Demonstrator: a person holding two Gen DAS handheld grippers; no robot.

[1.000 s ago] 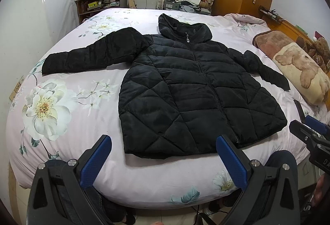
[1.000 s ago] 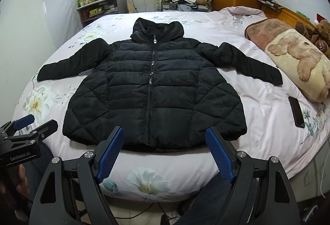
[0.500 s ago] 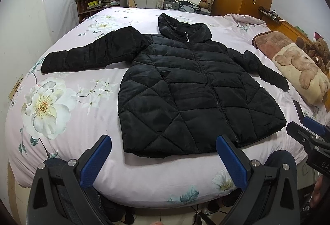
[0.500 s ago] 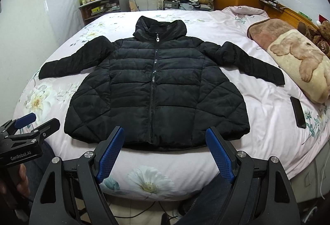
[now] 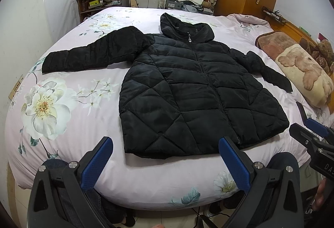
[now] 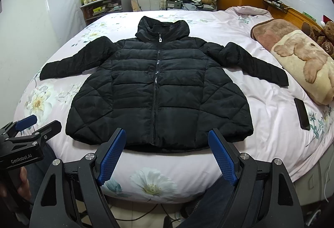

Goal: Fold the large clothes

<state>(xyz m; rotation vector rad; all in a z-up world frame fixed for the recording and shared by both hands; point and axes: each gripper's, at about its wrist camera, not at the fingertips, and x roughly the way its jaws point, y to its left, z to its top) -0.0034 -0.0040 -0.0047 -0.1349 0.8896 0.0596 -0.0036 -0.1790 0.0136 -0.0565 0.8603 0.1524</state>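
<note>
Hovering wide apart off the bed's (image 6: pixel 271 123) near edge, left gripper (image 5: pixel 166 163) and right gripper (image 6: pixel 167 155) hold nothing, black puffer jacket (image 6: pixel 158 90) zipped flat mid-bed with sleeves spread, dark phone (image 6: pixel 302 113) rightward, gripper bases cropped.

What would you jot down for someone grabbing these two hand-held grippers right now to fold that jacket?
Left gripper: open, empty, hanging over the near bed edge.
Right gripper: open, empty, just short of the jacket's hem.
Black puffer jacket: flat on the bed, zipped, front up, both sleeves spread out, hood toward the far side.
Phone: on the bed, right of the jacket.
Done: jacket laid out. Left: all the folding.
</note>
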